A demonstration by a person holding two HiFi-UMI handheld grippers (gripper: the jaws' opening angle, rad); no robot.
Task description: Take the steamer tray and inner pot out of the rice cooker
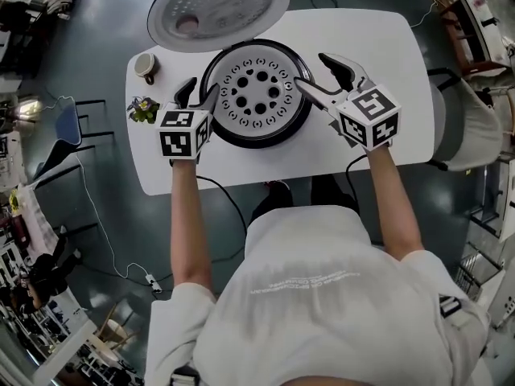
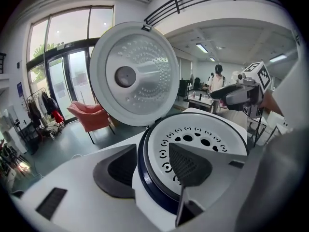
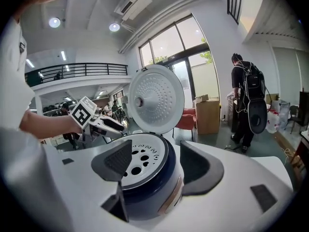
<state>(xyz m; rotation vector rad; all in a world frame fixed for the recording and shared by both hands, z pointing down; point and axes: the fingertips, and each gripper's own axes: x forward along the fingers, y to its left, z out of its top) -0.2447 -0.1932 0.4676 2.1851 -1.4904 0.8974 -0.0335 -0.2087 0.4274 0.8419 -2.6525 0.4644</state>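
The dark-blue rice cooker (image 1: 256,135) stands on the white table (image 1: 378,47) with its lid (image 1: 217,6) swung up at the back. A white steamer tray (image 1: 257,93) with round holes sits in its mouth and hides the inner pot. My left gripper (image 1: 199,93) is open and straddles the cooker's left rim (image 2: 145,173), with one finger outside the wall and the other over the tray (image 2: 203,139). My right gripper (image 1: 322,79) is open too and straddles the right rim. In the right gripper view (image 3: 157,166) its left finger is above the tray (image 3: 140,161) and its right finger beside the cooker wall.
A cup (image 1: 146,66) and a small potted plant (image 1: 143,108) stand at the table's left end. A cable (image 1: 233,207) hangs off the near edge. A red armchair (image 2: 89,116) and a person with a backpack (image 3: 248,105) are further off in the room.
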